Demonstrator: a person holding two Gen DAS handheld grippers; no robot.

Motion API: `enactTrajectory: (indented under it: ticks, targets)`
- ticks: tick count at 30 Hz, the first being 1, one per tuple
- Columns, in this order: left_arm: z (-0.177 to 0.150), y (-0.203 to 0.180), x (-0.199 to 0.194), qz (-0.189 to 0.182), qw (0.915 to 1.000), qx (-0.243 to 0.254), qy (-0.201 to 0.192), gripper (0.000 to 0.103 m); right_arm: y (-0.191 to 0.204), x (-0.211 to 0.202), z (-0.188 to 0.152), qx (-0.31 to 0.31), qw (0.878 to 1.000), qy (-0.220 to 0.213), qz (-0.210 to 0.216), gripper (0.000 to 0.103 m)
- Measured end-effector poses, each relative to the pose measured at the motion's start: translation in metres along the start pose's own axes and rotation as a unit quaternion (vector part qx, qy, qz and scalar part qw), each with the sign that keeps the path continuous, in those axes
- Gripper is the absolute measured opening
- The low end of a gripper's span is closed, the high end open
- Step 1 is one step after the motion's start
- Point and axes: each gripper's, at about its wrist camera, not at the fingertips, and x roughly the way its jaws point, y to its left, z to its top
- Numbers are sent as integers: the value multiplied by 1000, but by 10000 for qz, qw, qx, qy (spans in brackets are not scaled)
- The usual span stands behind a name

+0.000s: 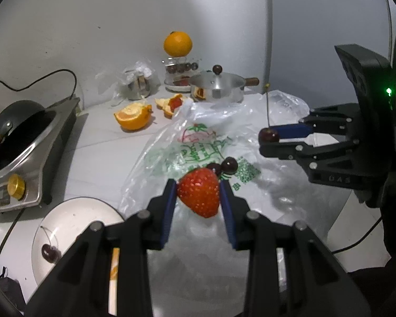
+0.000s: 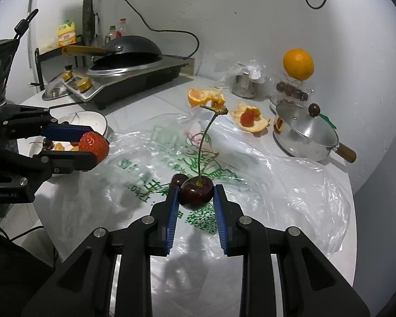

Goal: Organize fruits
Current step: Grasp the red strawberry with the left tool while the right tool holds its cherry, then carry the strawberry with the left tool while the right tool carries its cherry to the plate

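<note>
Your left gripper (image 1: 198, 198) has its fingers clamped on a strawberry (image 1: 199, 195), one blue pad on each flank, the fruit hanging clear above the clear printed plastic bag (image 1: 198, 142) that covers the surface. Your right gripper (image 2: 195, 198) has its fingers pressed together on a dark cherry (image 2: 196, 193), its long green stem (image 2: 203, 142) standing up free above the bag.

Taking the bag as your landmark: two more cherries (image 1: 224, 166) lie on its printed middle, just beyond the strawberry as the left wrist sees it. A white plate (image 1: 74, 219) sits just off the bag's left edge, with one stemmed cherry (image 1: 49, 253) already on it. Orange peel pieces (image 1: 134, 117) lie past the bag's far edge, and a lidded steel pot (image 1: 216, 85) stands at its far right corner.

The strawberry is likely soft and easily bruised, so hold it by its broad shoulders with only light pressure; squeeze harder and the flesh will probably mark or split. The cherry is small, round and glossy, so it may well roll or squirt out if the pads sit off its widest girth. Keep them across the middle, as they are now, and leave the thin stem alone, since it could snap off.
</note>
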Motion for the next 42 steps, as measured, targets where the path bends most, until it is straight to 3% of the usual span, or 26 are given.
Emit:
enactTrajectory:
  ticks: [25,42]
  targets:
    - [-30,22,-56,231,9988,-315,-301,34,53,-16,16,-337,9993,-142,123,28]
    - [-61,72,-83,645,9942,-777,-368,34,98,-6,35,-691,9973,-62,253,28]
